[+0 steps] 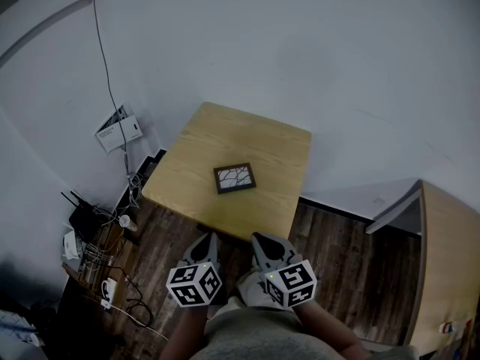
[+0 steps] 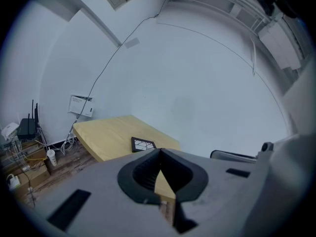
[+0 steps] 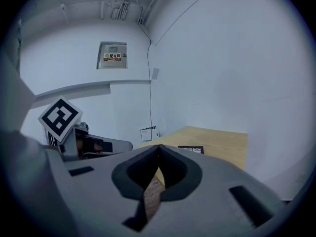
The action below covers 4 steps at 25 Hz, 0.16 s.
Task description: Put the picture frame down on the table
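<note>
Found the picture frame [image 1: 235, 178] lying flat near the centre of the wooden table [image 1: 225, 130], mid-picture. Held the left claw [image 1: 208, 238] and right claw [image 1: 262, 238] side by side at lower centre, just short of the table's near edge, both closed tight on nothing, well apart from the picture frame.

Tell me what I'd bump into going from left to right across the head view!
white box on the wall → picture frame lying on the table → wooden cabinet
</note>
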Available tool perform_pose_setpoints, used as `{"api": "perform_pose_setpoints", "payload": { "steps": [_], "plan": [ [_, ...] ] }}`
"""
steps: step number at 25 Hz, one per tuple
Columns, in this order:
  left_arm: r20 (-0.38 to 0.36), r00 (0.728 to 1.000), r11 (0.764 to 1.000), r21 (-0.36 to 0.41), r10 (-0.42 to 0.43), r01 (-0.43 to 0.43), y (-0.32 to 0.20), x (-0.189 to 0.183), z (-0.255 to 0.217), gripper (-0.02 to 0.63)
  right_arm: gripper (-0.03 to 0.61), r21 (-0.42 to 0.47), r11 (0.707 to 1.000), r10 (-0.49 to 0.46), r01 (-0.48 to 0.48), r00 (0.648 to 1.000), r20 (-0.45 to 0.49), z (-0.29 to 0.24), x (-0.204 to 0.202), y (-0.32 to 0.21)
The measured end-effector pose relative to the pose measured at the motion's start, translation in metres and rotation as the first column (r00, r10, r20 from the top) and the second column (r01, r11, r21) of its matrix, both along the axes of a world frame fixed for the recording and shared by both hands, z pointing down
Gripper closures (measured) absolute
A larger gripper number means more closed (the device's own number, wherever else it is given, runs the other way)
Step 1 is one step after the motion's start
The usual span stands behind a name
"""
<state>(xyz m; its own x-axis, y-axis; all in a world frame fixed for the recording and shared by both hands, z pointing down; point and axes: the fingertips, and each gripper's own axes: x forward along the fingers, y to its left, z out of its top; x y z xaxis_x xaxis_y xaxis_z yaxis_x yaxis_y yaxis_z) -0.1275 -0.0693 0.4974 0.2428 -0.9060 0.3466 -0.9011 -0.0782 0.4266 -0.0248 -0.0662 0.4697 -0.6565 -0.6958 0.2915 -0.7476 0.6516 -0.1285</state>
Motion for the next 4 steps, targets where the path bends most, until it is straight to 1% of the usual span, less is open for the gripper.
{"api": "perform_pose_setpoints", "payload": {
  "steps": [4],
  "plan": [
    [0.002,1.0,1.0,0.007,0.008,-0.008,-0.0038,0.0014,-0.0016,0.611,0.578,0.0,1.0,0.001,-0.001,1.0,0.0,0.0007,-0.0001,-0.0041]
  ]
}}
